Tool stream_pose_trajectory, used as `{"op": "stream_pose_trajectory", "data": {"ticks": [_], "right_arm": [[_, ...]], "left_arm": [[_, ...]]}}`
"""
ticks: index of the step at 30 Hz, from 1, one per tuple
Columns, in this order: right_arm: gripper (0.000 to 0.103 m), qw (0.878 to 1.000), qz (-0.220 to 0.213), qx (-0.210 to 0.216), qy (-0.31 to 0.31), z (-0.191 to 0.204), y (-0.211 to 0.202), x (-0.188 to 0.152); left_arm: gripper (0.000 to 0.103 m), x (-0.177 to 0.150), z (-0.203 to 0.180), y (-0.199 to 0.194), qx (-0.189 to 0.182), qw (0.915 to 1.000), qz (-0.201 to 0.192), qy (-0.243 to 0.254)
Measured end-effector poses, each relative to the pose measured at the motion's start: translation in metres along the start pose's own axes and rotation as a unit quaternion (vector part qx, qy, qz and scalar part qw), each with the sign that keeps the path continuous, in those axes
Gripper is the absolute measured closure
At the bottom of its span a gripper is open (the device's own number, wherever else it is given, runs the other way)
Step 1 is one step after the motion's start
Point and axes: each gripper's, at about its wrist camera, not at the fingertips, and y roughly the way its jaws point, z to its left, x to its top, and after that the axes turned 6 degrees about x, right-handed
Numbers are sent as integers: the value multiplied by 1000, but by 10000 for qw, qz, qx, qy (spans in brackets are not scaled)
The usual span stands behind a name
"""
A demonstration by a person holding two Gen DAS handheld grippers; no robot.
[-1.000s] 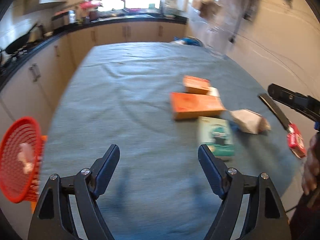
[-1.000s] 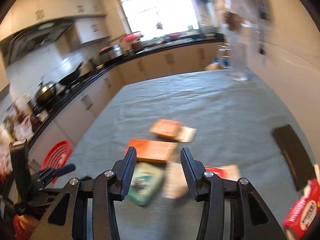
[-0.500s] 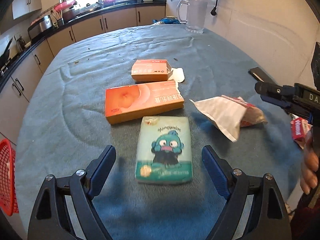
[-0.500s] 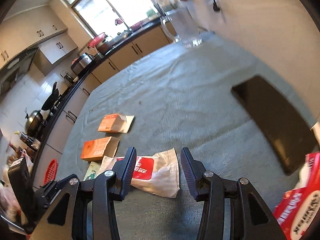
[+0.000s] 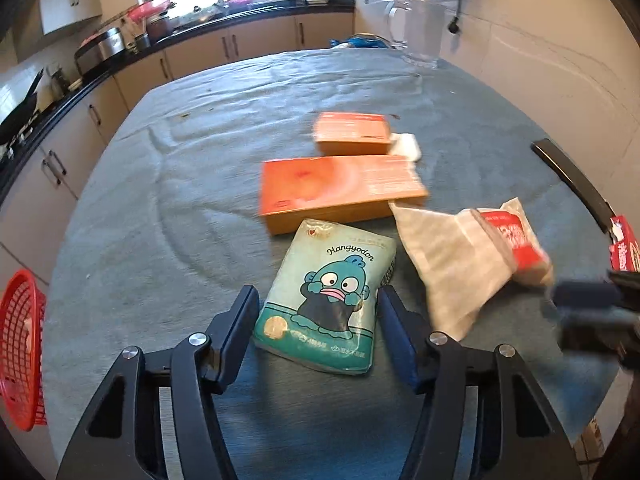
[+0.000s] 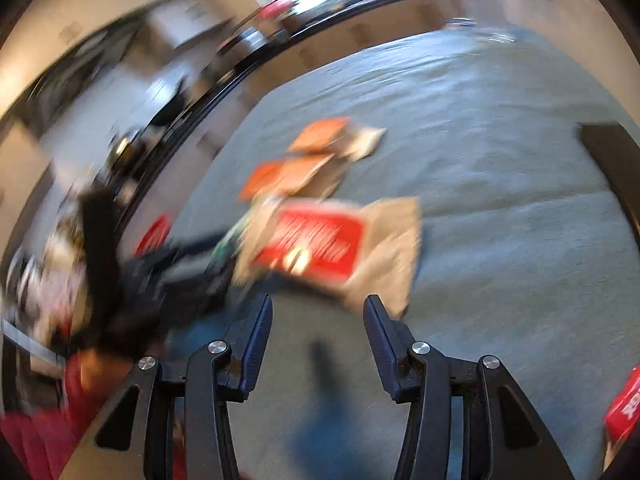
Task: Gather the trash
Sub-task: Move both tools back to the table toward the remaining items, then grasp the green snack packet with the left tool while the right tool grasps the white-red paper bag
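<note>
A green cartoon tissue pack lies on the grey-blue table cloth. My left gripper is open, its fingers on either side of the pack's near end. A white and red paper bag lies to its right and shows blurred in the right wrist view. My right gripper is open and empty just in front of that bag. A large orange box and a small orange box lie behind. A red basket hangs at the table's left edge.
A glass pitcher stands at the far end. A black flat object lies by the right edge, with a red packet beside it. Kitchen counters run along the left and back.
My left gripper has moved forward so its fingers now straddle the tissue pack. My right gripper has swung left and closer to the paper bag, and its view is blurred.
</note>
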Motion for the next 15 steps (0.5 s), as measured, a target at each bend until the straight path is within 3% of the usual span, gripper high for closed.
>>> {"op": "stream_pose_trajectory", "data": {"ticks": [3, 8, 10, 15], "right_arm": [[47, 9975, -233, -248, -622, 21, -13, 5], [26, 9815, -395, -879, -1655, 39, -10, 25], [25, 9703, -101, -1091, -2158, 44, 5, 30], [25, 9512, 646, -1104, -2808, 39, 29, 41]], "left_arm": [[44, -3, 17, -1, 186, 9997, -81, -122], [44, -5, 32, 1, 172, 9995, -69, -266], [44, -6, 35, 1, 153, 9995, -73, -277], [44, -5, 37, 3, 88, 9996, -69, -276]]}}
